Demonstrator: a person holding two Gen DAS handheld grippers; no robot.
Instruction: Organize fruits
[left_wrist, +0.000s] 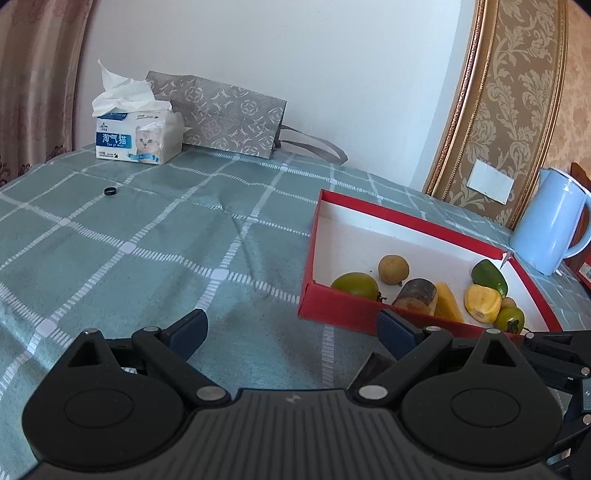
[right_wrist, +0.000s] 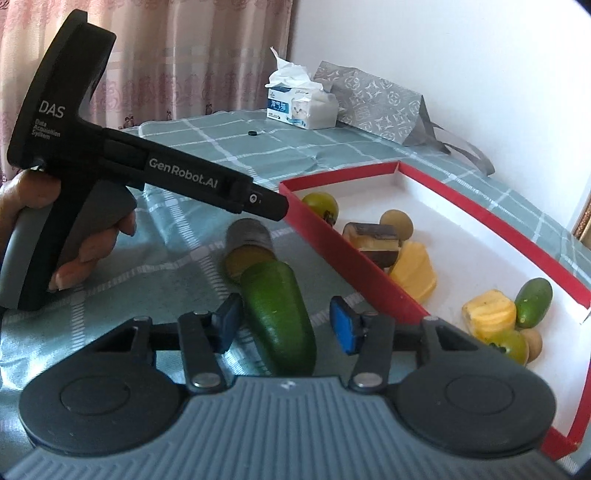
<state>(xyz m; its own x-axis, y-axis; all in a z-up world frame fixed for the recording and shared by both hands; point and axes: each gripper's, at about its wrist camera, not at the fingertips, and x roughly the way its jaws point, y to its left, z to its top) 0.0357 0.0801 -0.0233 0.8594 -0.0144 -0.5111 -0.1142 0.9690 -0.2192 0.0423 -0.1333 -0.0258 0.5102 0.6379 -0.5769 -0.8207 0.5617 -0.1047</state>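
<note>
So the right tool (right_wrist: 286, 325) is down low over the worktop (left_wrist: 147, 229) with a green cucumber-looking piece (right_wrist: 279, 317) lying between its blue pads (right_wrist: 341, 328). The left-side pad sits right up against the green skin, but there's a visible gap on the other side, so it's about half open around the piece and not clamped yet. Just past that piece, touching its far end, is a short grey-skinned chunk (right_wrist: 247, 245) with a yellowish cut face, also on the checked teal cloth.

Right beside both of them is the red box (right_wrist: 332, 240) with the white inside, which takes up the right side of the worktop. In it are two round green fruits (left_wrist: 356, 285), a small brown round one (left_wrist: 393, 268), a brown-and-cream cut chunk (left_wrist: 415, 293), a couple of yellow slices (left_wrist: 482, 302) and a green oval one (left_wrist: 489, 275) toward the far corner.

The left tool (left_wrist: 291, 328) is spread wide with nothing in it, hanging over bare cloth just short of the box's near wall. From the right wrist view you can see a hand (right_wrist: 74, 229) wrapped around its handle.

At the back edge sit a tissue pack (left_wrist: 138, 138) and a grey patterned bag (left_wrist: 221, 114), with a tiny black ring (left_wrist: 109, 191) alone on the cloth. A pale blue kettle (left_wrist: 550, 225) sits at the far right corner.
</note>
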